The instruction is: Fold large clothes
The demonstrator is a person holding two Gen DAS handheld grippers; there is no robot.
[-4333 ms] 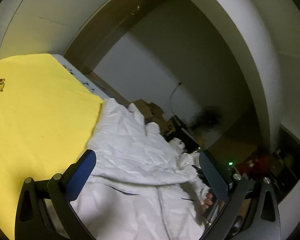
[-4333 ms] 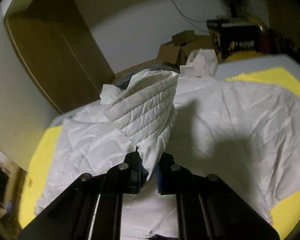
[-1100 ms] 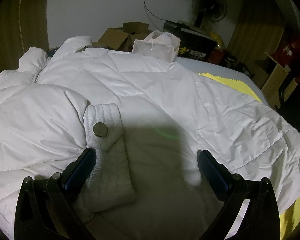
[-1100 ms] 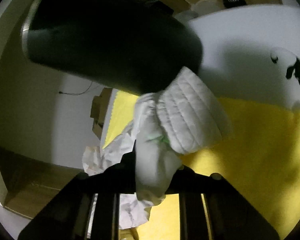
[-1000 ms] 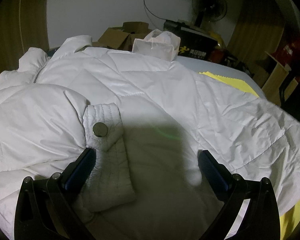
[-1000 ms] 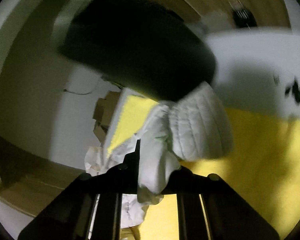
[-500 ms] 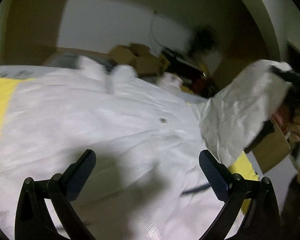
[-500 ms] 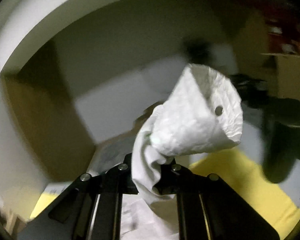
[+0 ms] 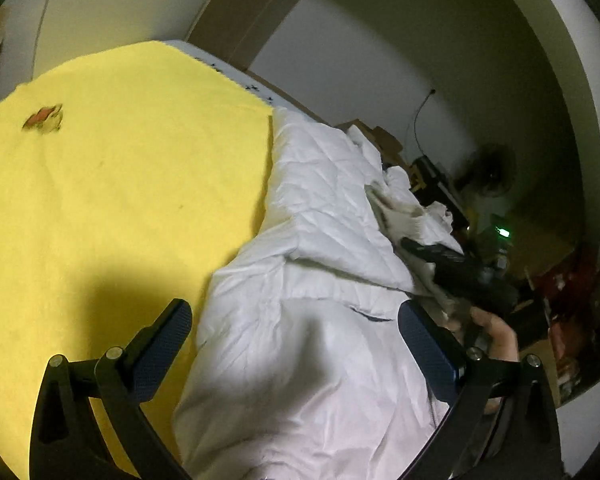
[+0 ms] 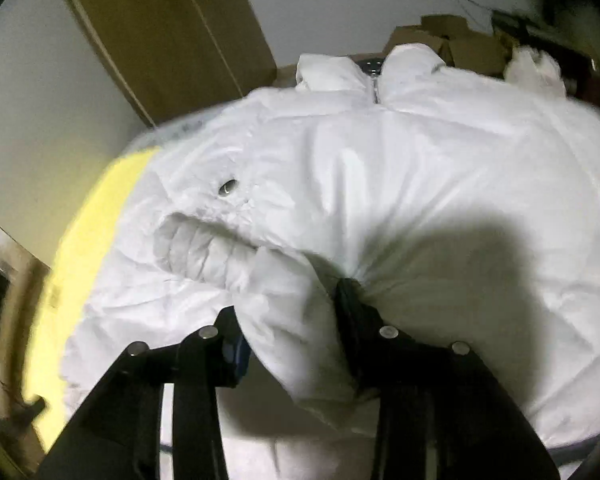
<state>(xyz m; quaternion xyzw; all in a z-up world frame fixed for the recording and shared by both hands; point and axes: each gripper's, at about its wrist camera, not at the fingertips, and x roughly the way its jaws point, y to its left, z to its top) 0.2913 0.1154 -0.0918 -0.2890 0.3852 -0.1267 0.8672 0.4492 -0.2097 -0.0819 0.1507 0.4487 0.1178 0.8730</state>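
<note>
Left wrist view: the white jacket (image 9: 320, 280) fills the lower centre, the yellow sheet (image 9: 120, 180) at left. The puffy sleeve (image 10: 284, 312) may spring back once released. The left gripper (image 9: 296, 336) hovers spread wide, empty; the right gripper (image 10: 288, 320) clenches the sleeve.

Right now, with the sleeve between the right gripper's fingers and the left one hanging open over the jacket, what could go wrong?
The right gripper has only a bunched bit of the sleeve between its fingers; puffy fabric may slip free on a pull.
The left gripper is open and holds nothing, so the white jacket could drag across the yellow cloth instead of folding.
The sleeve's quilted cuff lies crumpled and may fold in unevenly.
</note>
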